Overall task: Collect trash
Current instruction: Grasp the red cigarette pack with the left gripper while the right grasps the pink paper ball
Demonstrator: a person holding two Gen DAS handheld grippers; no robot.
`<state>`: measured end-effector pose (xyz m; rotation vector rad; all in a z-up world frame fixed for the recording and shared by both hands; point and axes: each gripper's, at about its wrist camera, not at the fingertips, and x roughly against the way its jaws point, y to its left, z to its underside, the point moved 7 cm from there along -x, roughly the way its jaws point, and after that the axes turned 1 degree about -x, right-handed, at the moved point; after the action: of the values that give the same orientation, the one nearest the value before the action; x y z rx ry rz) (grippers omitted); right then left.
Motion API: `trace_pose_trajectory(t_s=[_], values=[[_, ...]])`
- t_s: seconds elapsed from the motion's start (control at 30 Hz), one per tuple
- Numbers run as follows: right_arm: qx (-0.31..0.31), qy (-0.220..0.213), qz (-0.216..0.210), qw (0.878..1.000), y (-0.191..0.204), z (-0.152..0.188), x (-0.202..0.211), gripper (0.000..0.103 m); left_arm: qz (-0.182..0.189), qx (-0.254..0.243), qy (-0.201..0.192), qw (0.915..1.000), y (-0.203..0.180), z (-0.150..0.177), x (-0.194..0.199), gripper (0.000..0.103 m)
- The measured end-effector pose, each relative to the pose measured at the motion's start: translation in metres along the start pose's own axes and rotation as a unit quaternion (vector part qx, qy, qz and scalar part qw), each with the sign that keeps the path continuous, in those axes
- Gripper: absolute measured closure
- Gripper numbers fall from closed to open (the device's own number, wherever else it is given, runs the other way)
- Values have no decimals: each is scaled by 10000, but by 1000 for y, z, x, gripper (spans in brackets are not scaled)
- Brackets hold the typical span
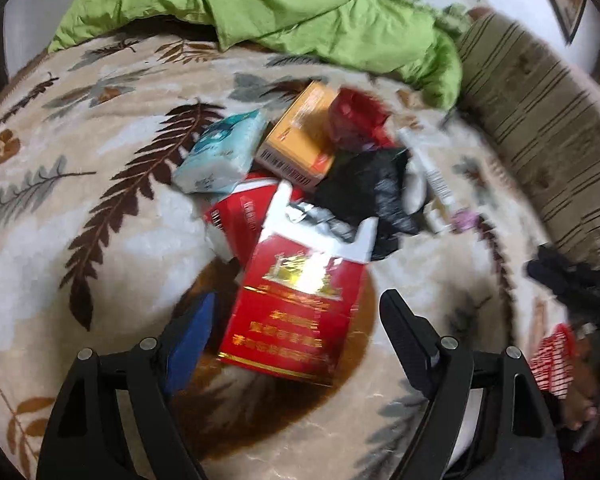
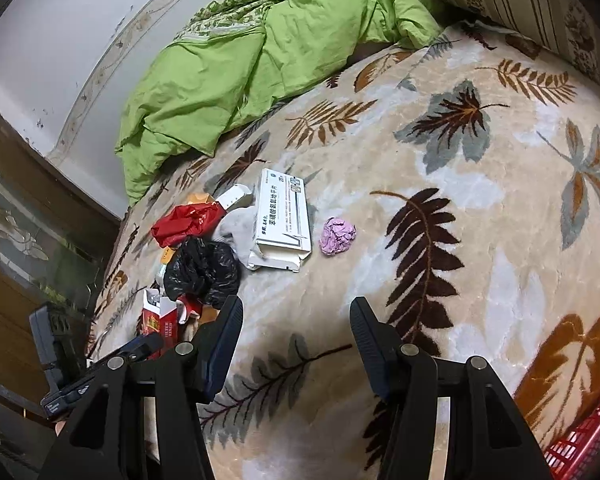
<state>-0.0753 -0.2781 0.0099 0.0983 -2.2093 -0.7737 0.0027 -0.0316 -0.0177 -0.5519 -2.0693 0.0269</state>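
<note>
Plainly, little print can be read: the red cigarette pack point(image 1: 296, 316) carries gold characters too blurred to make out, and the white medicine box point(image 2: 284, 220) bears dark Chinese lettering. The left gripper point(image 1: 296, 320) hangs with its jaws wide apart on either side of the open-topped pack, pads not pressing it. The right gripper point(image 2: 296, 340) is parted over bare leaf-patterned blanket point(image 2: 480, 240), holding nothing. The trash lies heaped near the bed's edge: black bag point(image 2: 202, 270), red wrapper point(image 2: 184, 220), orange box point(image 1: 300, 136), tissue packet point(image 1: 220, 156), with a pink crumpled wad point(image 2: 337, 235) just beside the white box. Open blanket spreads around the pile.
</note>
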Motion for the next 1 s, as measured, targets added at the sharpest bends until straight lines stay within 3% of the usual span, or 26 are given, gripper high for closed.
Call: trace_pose_trajectory(t_s=[0.03,0.07,0.13,0.3,0.47,0.57,0.8,1.0], values=[[-5,5,11,10000,-1,0,0,44,-71,-34,15,10000,1,2,-1,23],[-22,39,18,10000,-2,0,-2,44,-134,-67,20,9999,1,2,-3,33],[-53,148,33,9999,-3,0,-7,44,-280,-134,46,9995,1,3,-7,43],[81,357,187,9992,1,-10,-28,44,-262,-166,-168,9994,0,2,3,45],[687,125,896,9935,2,-36,-46,44,-133,42,-497,9987,5,-6,17,45],[723,232,1209,9898,-10,-47,-65,48,-111,124,-675,9976,7,-12,24,45],[799,584,1169,9882,-17,-37,-92,76,-95,153,-933,9955,5,-16,34,45],[1108,70,1106,9876,9,-31,-59,78,-274,120,-1153,9929,0,-13,47,45]])
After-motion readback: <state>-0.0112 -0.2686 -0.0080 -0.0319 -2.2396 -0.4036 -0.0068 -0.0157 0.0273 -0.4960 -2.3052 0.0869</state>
